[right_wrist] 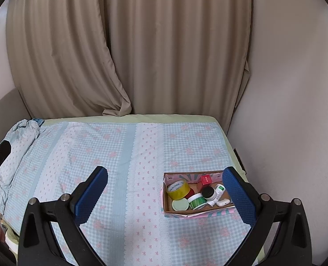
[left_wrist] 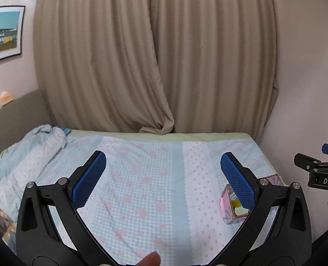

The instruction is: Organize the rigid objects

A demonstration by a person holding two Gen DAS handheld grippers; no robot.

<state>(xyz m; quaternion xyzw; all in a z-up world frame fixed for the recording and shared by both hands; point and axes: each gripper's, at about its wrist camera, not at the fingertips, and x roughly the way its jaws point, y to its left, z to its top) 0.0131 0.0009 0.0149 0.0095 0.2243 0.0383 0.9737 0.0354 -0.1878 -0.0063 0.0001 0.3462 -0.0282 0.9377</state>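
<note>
Box (right_wrist: 198,213) of cardboard, its outside printed pink and blue, sits on the checked bedspread (right_wrist: 124,155) toward the wall side of the bed, and it already holds every small hard item in view: a roll of yellow tape (right_wrist: 178,189) leaning in the left part of the box, a pale green lid (right_wrist: 180,204) at the near left corner of the box, a green-labelled jar (right_wrist: 197,201) in the middle of the box, a black-capped jar (right_wrist: 208,193) just right of it, a red carton (right_wrist: 205,180) against the far wall of the box, and a white bottle (right_wrist: 219,190) lying toward the right end of the box. Nothing loose shows on the bedspread outside the box, so the sorting looks finished or close to it. Right gripper (right_wrist: 165,191) hangs above the bed with its blue pads spread wide and nothing between them, its right finger crossing in front of the right end of the box. Left gripper (left_wrist: 164,178) is likewise released and empty, well to the left of the box. If tidying goes on, I would judge the tilted tape roll the piece to settle flat: come down over the box, straddle the roll across its width, and close gently so the neighbouring jars are not knocked. Keep the finger clear of the thin cardboard wall, which would likely slide on the soft cloth.
</note>
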